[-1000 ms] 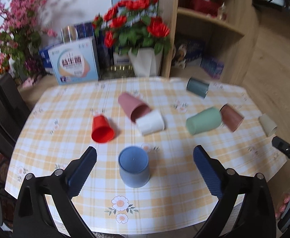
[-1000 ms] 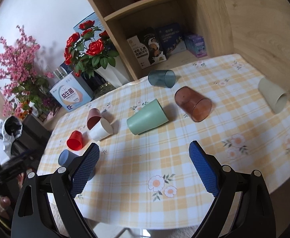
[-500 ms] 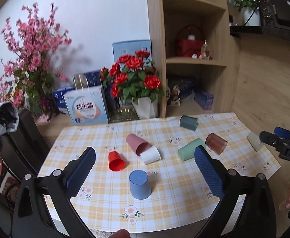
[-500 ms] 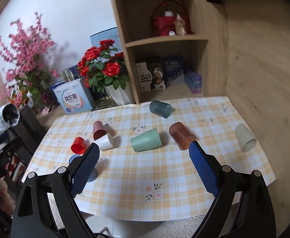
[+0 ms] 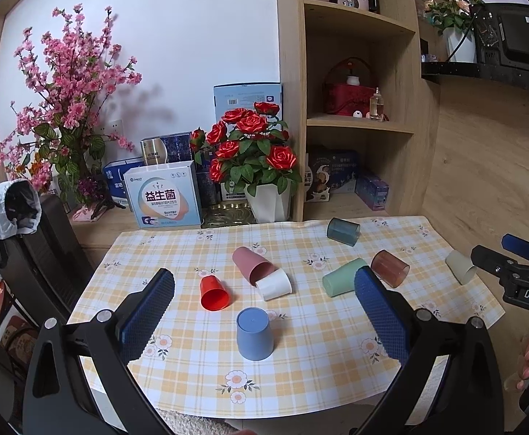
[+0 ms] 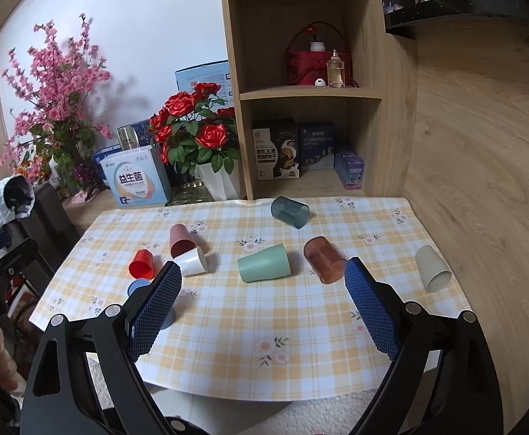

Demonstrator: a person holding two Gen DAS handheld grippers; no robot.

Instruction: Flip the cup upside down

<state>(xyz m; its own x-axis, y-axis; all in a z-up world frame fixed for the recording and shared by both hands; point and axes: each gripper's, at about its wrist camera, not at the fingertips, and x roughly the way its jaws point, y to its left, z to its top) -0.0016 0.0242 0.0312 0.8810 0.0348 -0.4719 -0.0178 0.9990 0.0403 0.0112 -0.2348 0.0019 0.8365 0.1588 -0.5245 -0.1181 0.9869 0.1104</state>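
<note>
A blue cup stands upside down near the table's front edge; in the right wrist view it is partly hidden behind my finger. Several cups lie on their sides: red, pink, white, green, brown, dark teal and beige. My left gripper is open and empty, held back above the table's front. My right gripper is open and empty too, held back above the front edge.
The table has a yellow checked cloth. Behind it stand a rose pot, boxes, a pink blossom plant and a wooden shelf unit. A dark chair stands at the left.
Both grippers have pulled back and up from the table, so the cups look smaller and farther. The blue cup stays upside down where it stood. Both grippers stay open.
</note>
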